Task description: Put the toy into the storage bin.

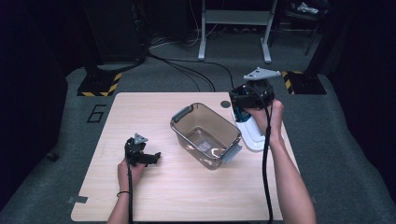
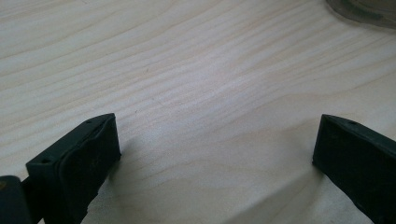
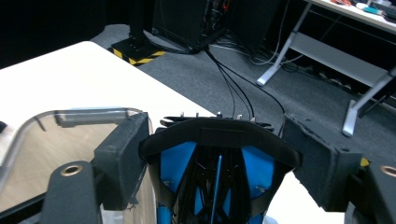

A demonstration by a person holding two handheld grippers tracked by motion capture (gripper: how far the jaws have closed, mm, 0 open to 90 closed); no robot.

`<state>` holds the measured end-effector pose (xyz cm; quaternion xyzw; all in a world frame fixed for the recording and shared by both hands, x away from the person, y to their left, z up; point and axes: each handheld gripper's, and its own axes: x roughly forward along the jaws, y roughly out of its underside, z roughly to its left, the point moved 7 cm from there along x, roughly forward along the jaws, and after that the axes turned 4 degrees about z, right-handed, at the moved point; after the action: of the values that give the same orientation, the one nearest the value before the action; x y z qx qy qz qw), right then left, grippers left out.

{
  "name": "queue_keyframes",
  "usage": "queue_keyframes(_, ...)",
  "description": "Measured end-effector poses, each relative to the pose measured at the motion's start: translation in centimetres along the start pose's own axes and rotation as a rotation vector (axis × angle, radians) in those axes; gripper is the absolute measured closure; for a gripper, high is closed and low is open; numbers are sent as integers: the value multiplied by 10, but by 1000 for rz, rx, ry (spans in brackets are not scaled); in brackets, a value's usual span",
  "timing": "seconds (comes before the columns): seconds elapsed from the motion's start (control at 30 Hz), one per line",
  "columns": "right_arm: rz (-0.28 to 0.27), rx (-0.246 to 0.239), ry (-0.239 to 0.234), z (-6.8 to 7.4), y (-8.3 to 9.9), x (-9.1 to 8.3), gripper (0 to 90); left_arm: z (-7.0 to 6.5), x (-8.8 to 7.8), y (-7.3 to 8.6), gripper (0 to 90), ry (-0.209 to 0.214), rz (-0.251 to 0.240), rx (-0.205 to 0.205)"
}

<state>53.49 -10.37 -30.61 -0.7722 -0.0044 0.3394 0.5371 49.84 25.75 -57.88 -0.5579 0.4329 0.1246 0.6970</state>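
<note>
Right gripper (image 1: 248, 103) clamped on black-and-blue object (image 3: 217, 163), right of centre in the high view, beside the clear bin (image 1: 184, 136).
Left gripper (image 1: 144, 156) idle at lower left, jaws apart over bare table (image 2: 196, 74). Risk as I see it: bulky object, partial pinch, could twist out and strike the bin's rim. Right gripper view shows pads (image 3: 123, 154) hugging it; the high view hides that contact.

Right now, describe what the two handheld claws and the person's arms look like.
Both claws are black. The left claw is small with a grey three-cornered plate on top; the right claw has thick black padded jaws and a larger grey plate. A black cable trails from each. The forearms are bare, with a dark band on the left wrist.
</note>
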Motion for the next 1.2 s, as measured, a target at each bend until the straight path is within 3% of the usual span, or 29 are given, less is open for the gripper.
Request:
queue_keyframes(0.63, 15, -79, -94, 55, -5, 7, 242, 0, 0, 0, 7, -1, 0, 0)
queue_keyframes(1.2, 35, -80, -170, 82, 14, 23, 242, 0, 0, 0, 7, -1, 0, 1)
